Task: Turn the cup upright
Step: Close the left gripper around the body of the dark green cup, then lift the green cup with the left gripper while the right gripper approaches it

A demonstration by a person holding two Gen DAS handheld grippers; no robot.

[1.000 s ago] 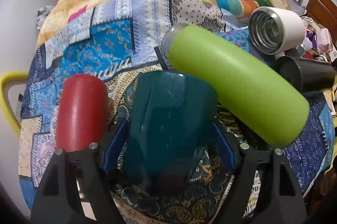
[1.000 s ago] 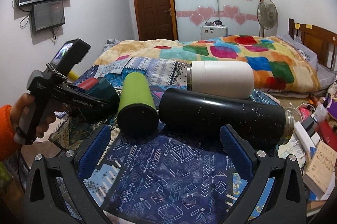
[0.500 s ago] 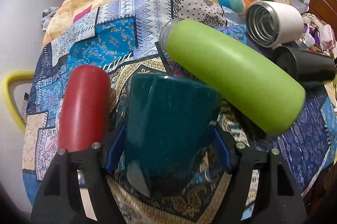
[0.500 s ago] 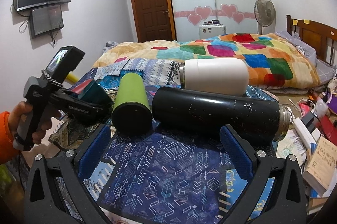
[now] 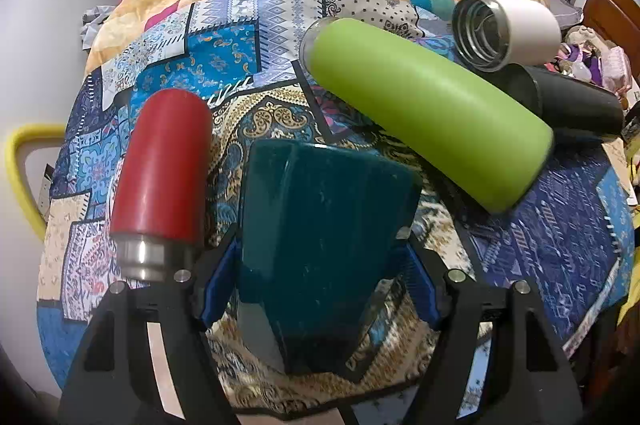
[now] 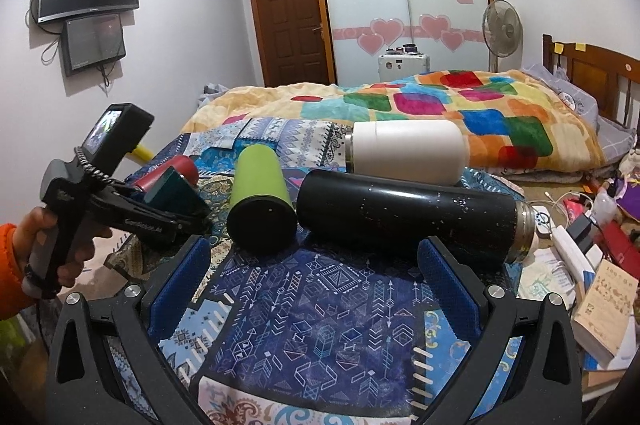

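Observation:
A dark teal faceted cup [image 5: 320,241] is held between my left gripper's [image 5: 316,281] blue pads, lifted and tilted above the patterned cloth. It also shows in the right wrist view [image 6: 172,191], in the left gripper [image 6: 188,221] held by a hand in an orange sleeve. My right gripper [image 6: 316,277] is open and empty, low over the blue cloth, just in front of a black flask [image 6: 408,217] lying on its side.
A red flask [image 5: 164,169], a green flask [image 5: 424,105], a white flask [image 5: 508,29] and the black flask [image 5: 576,97] lie on their sides on the cloth. Books and clutter [image 6: 600,305] sit at the right. A bed [image 6: 440,105] is behind.
My left gripper has drawn back and lifted with the teal cup, so the red flask's steel rim now shows. The right gripper has barely moved.

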